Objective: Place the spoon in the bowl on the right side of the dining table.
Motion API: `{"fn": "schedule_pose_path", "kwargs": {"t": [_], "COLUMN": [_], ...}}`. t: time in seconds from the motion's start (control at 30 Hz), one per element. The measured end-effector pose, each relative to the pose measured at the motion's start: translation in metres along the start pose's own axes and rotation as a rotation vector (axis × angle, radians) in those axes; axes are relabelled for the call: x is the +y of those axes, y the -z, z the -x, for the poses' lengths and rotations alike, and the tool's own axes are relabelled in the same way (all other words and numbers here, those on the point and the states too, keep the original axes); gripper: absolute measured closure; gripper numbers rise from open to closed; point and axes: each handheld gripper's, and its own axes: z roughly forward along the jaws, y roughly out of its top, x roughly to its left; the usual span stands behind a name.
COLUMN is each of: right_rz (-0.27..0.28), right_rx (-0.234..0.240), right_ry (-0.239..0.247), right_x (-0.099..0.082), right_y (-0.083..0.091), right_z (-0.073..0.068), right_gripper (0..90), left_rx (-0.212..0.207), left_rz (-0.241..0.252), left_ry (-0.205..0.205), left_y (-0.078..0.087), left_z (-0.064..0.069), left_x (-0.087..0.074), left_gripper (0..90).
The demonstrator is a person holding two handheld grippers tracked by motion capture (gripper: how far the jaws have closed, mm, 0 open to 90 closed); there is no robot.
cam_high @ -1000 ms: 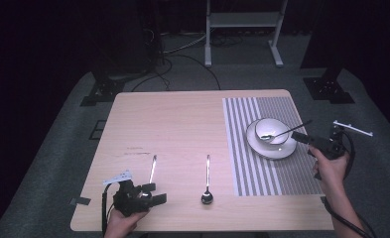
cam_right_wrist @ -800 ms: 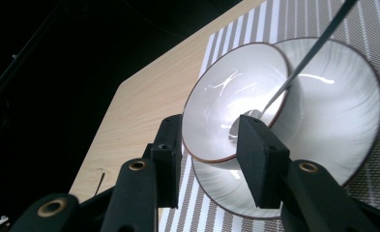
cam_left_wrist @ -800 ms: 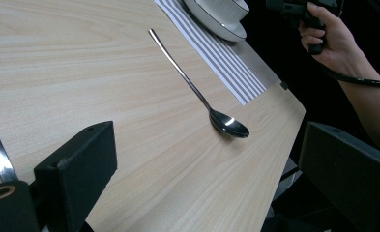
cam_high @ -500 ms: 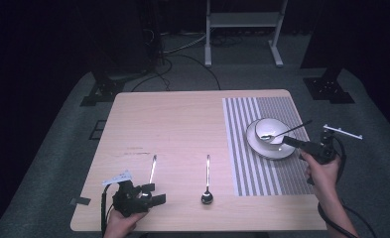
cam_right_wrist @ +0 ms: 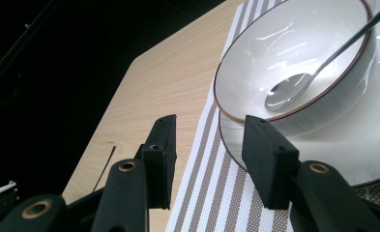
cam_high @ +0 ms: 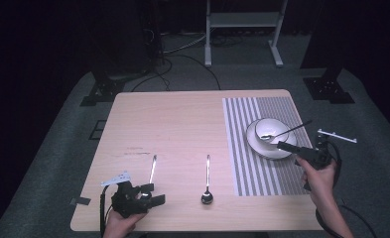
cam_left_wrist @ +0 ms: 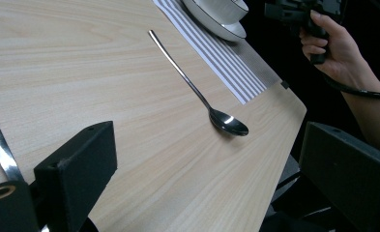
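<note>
Your right gripper (cam_high: 287,147) has jaws apart, empty, beside the bowl (cam_high: 272,132) at right of frame. The left gripper (cam_high: 153,194), lower left, is also apart. The spoon (cam_high: 207,177) at bottom centre is thin, stiff, probably slippery: pinch it mid-handle.

The left hand (cam_high: 117,223) rests at the near left, holding the left gripper (cam_high: 150,194) low and level, its jaws spread wide and empty. The right hand (cam_high: 319,176) holds the right gripper (cam_high: 286,146) forward, jaws parted with nothing between them.
</note>
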Motion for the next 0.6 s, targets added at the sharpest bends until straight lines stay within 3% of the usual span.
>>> {"fn": "schedule_pose_path", "kwargs": {"t": [0.6], "right_rz": [-0.033], "right_rx": [0.013], "right_ry": [0.041], "right_x": [-0.025], "right_y": [-0.004], "right_z": [-0.01], "right_gripper": [52.6], "left_rx": [0.003], "left_rz": [0.006], "left_ry": [-0.001], "left_y": [0.001], "left_z": [-0.001], "left_x": [0.0], "left_gripper": [5.0]}}
